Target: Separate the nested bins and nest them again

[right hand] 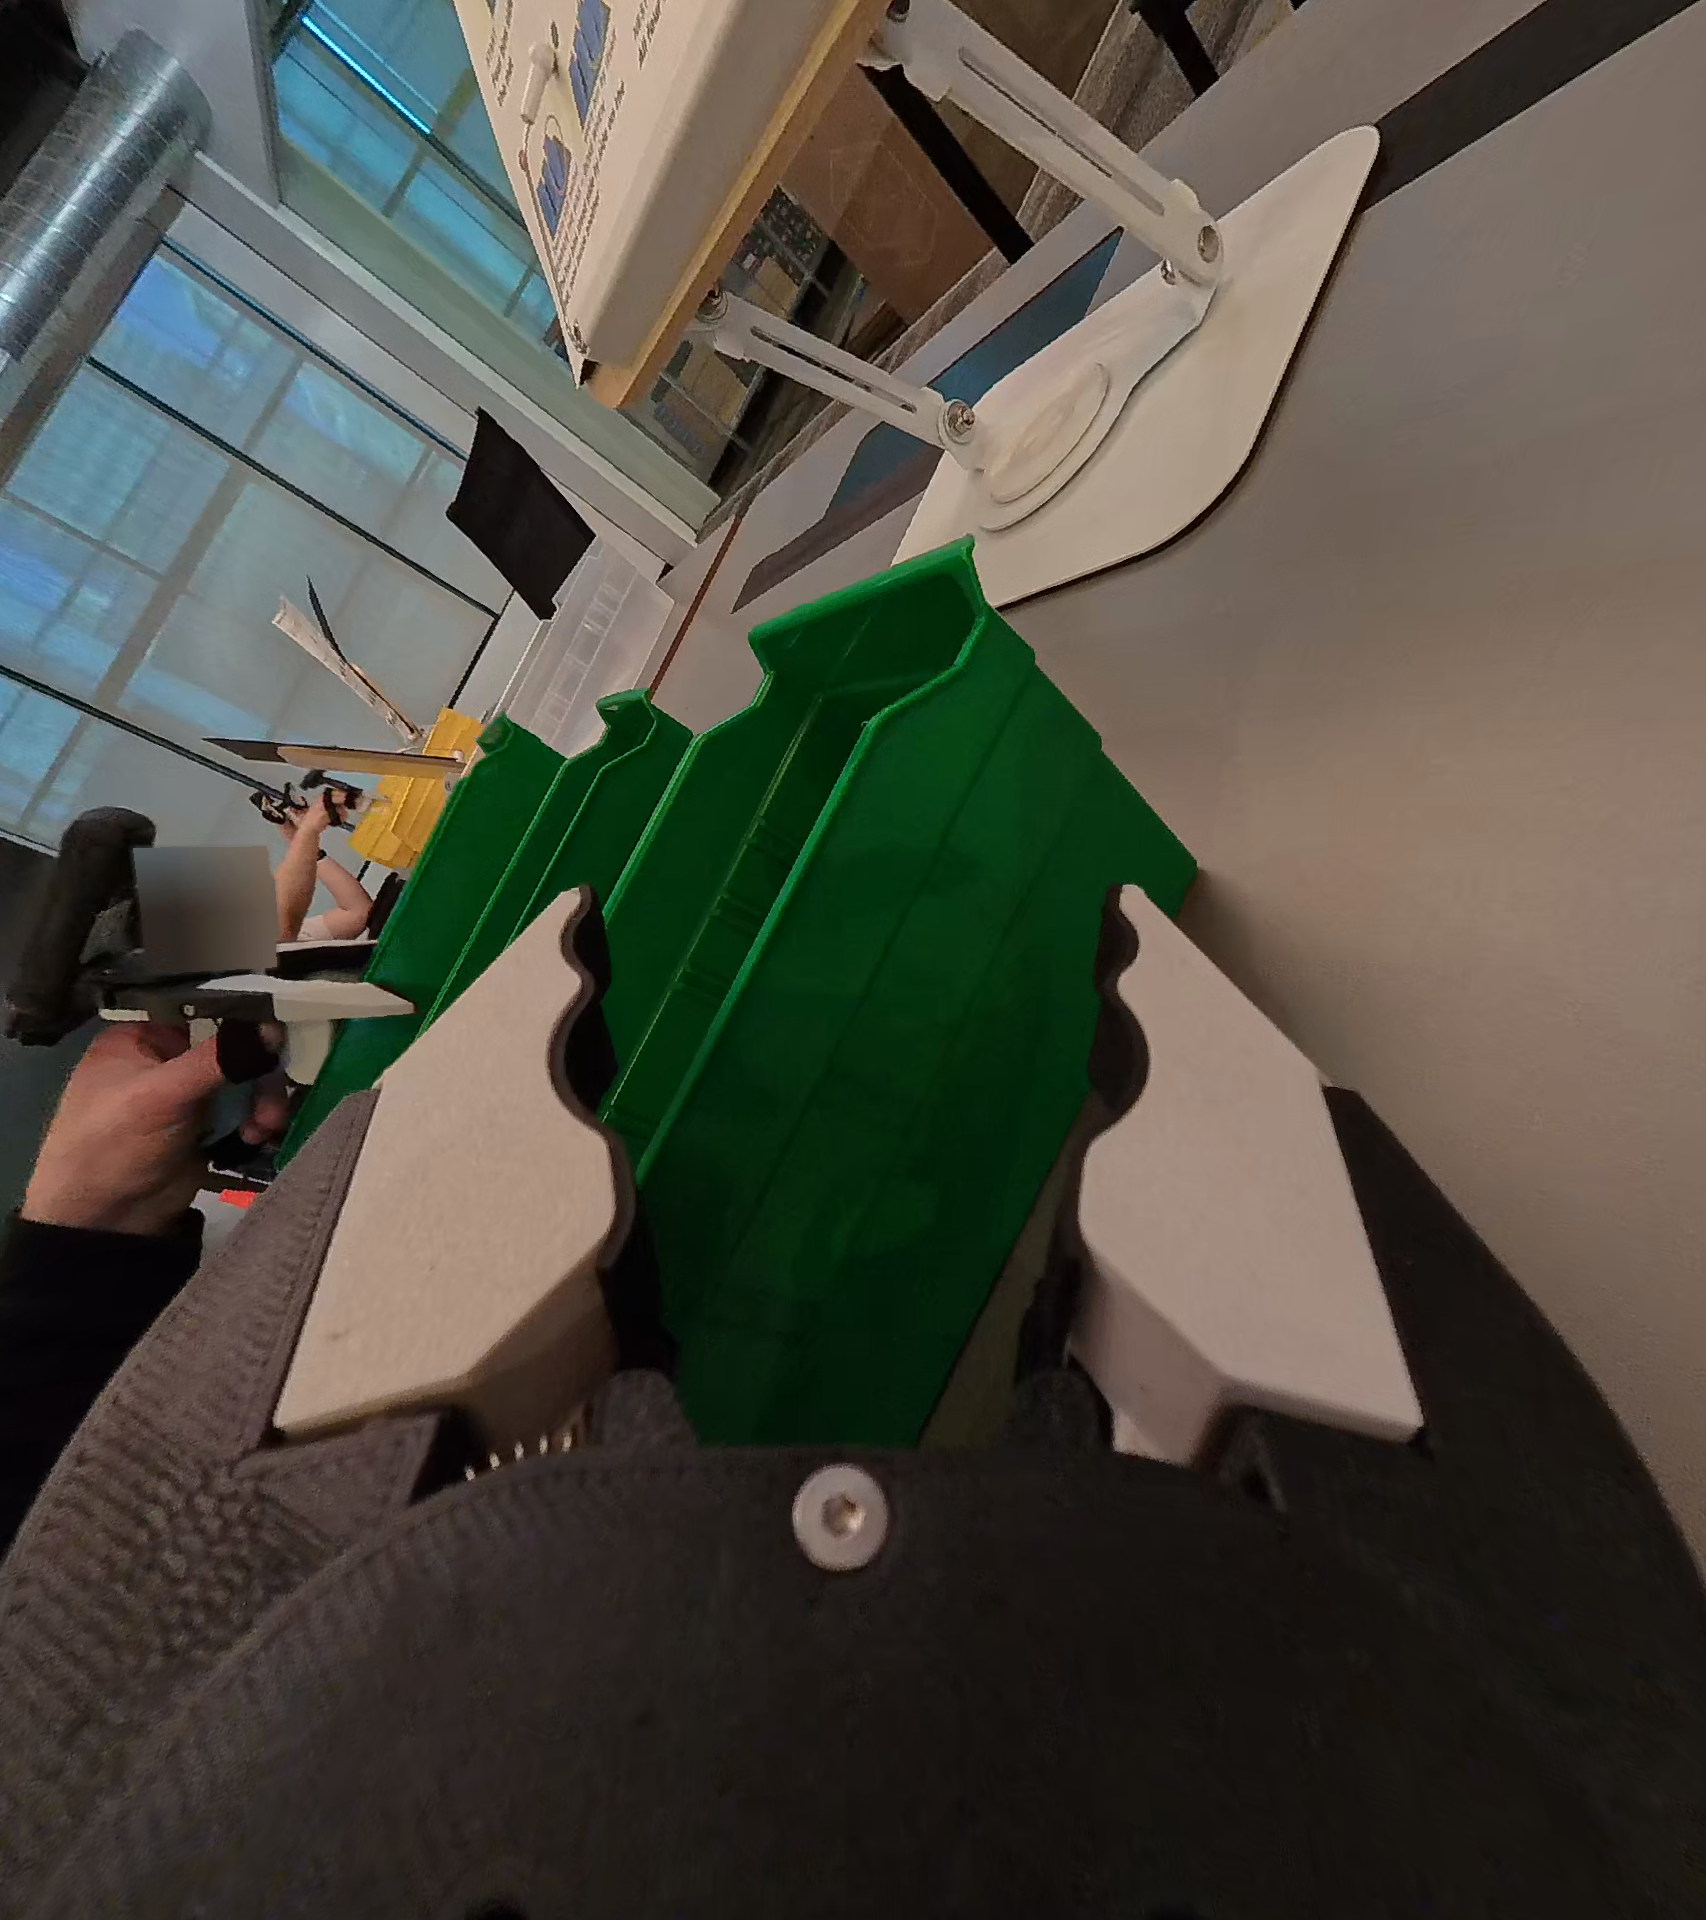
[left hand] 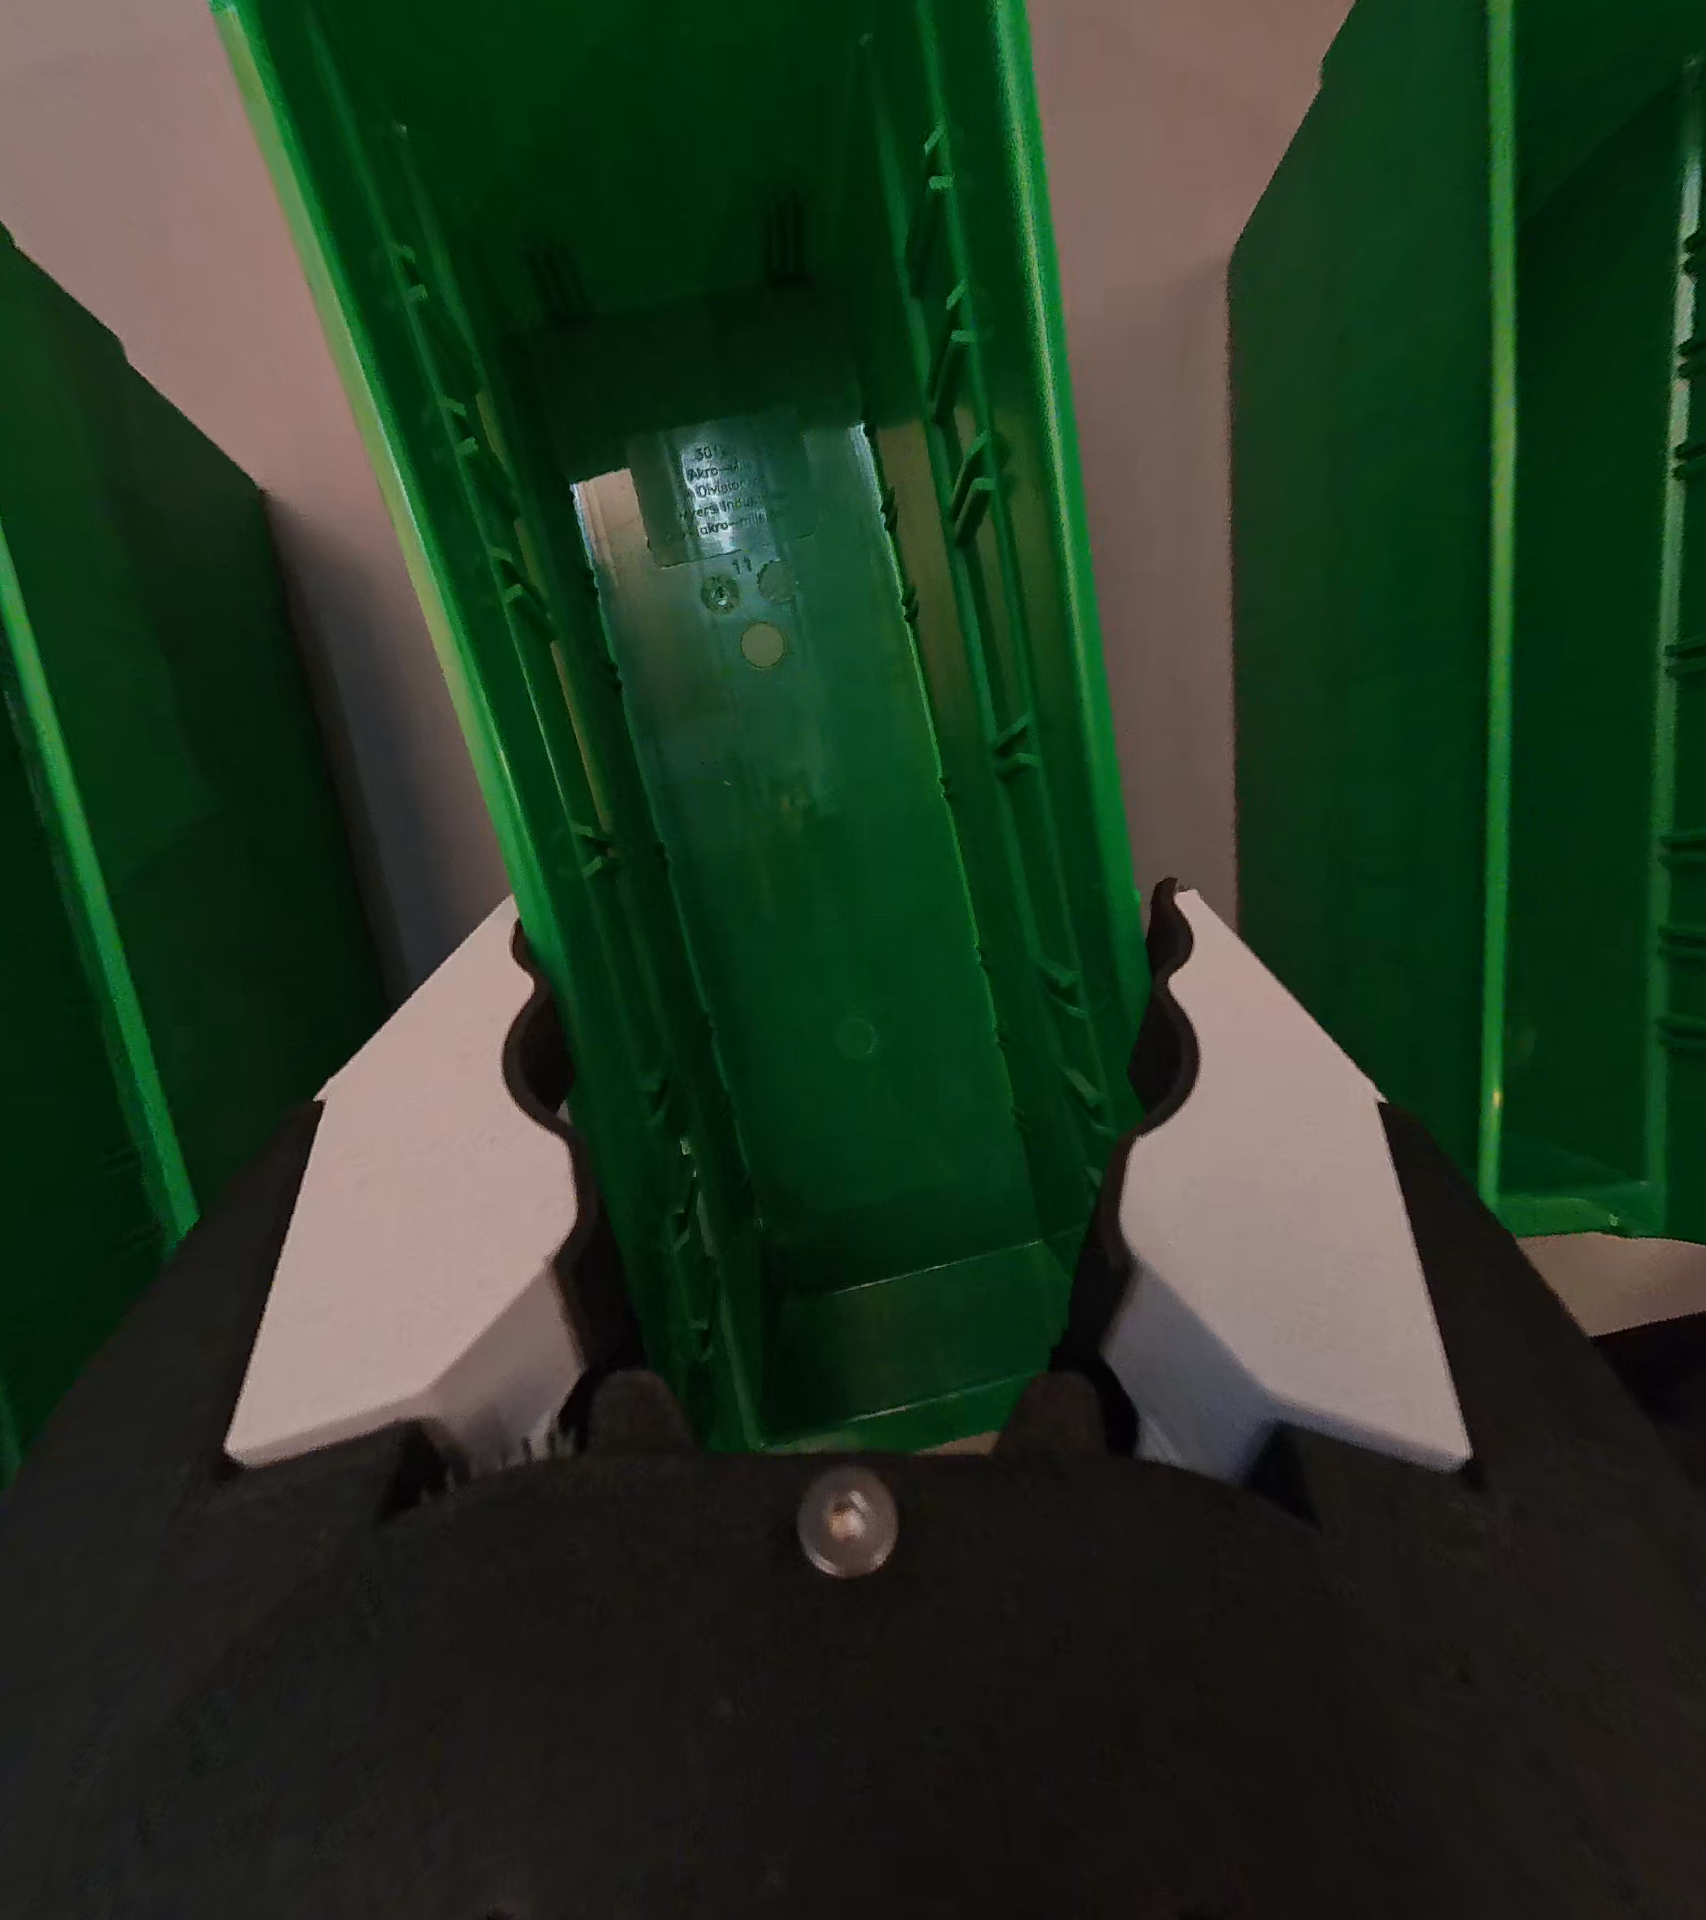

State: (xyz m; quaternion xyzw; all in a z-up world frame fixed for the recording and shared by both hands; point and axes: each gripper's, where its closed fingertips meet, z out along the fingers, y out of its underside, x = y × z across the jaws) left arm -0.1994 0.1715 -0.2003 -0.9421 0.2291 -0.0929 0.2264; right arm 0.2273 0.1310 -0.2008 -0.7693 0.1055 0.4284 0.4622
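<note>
The left gripper point(left hand: 849, 1039) straddles a narrow green bin point(left hand: 787, 810), its dark pads seemingly pressed against both outer walls. Two more green bins flank it on the pale table point(left hand: 340, 665), one left point(left hand: 101, 790), one right point(left hand: 1514, 665), each apart from it.

Left gripper point(left hand: 849, 1049) and right gripper point(right hand: 859, 1039): each with jaws spread partway, fingers straddling a green bin; a hand point(right hand: 142, 1122) grips the left handle.

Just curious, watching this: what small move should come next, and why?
Probably lift the middle green bin slightly with the left gripper: its fingers sit against both sides, and the neighbouring bin stands apart, so nesting again seems next.
</note>
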